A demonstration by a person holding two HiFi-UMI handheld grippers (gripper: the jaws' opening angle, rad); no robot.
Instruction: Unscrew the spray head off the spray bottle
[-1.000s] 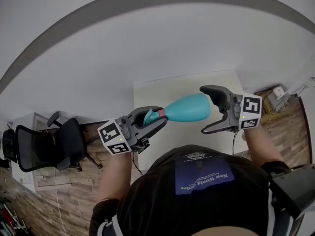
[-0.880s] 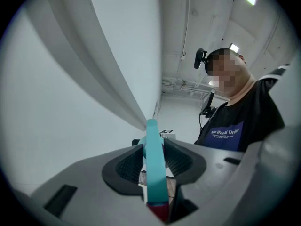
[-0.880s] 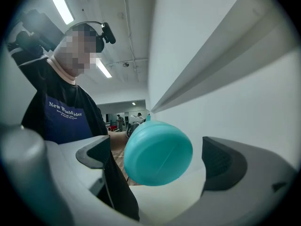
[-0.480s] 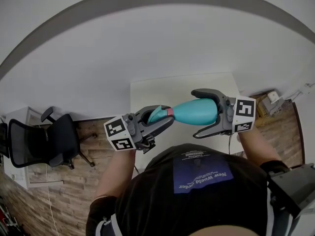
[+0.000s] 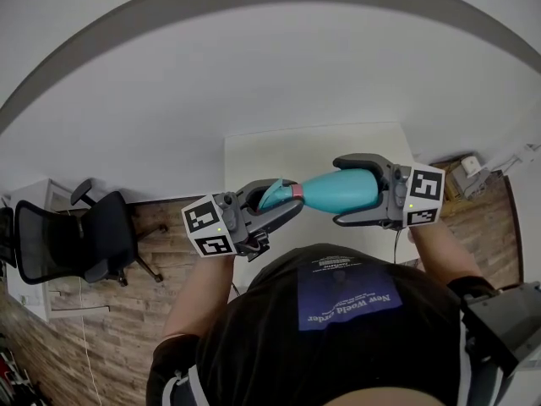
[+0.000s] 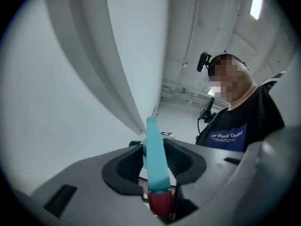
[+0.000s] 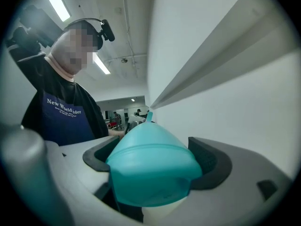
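Observation:
A teal spray bottle [image 5: 331, 192] lies level in the air between my two grippers, above a white table [image 5: 254, 155]. My left gripper [image 5: 283, 198] is shut on its spray head [image 5: 272, 194]. In the left gripper view the teal trigger [image 6: 154, 154] and red collar [image 6: 160, 204] stick out between the dark pads. My right gripper [image 5: 340, 190] surrounds the bottle's wide base. Its jaws have just been closing with the bottle between them, and both pads now lie against the teal body [image 7: 150, 173].
A black office chair [image 5: 59, 244] stands on the wood floor at the left. A small grey box [image 5: 470, 172] sits on the floor at the right. The person's dark shirt [image 5: 347, 328] fills the bottom of the head view.
My right gripper has slid left over the bottle's base and its jaws have narrowed onto it. The left gripper keeps its hold on the spray head.

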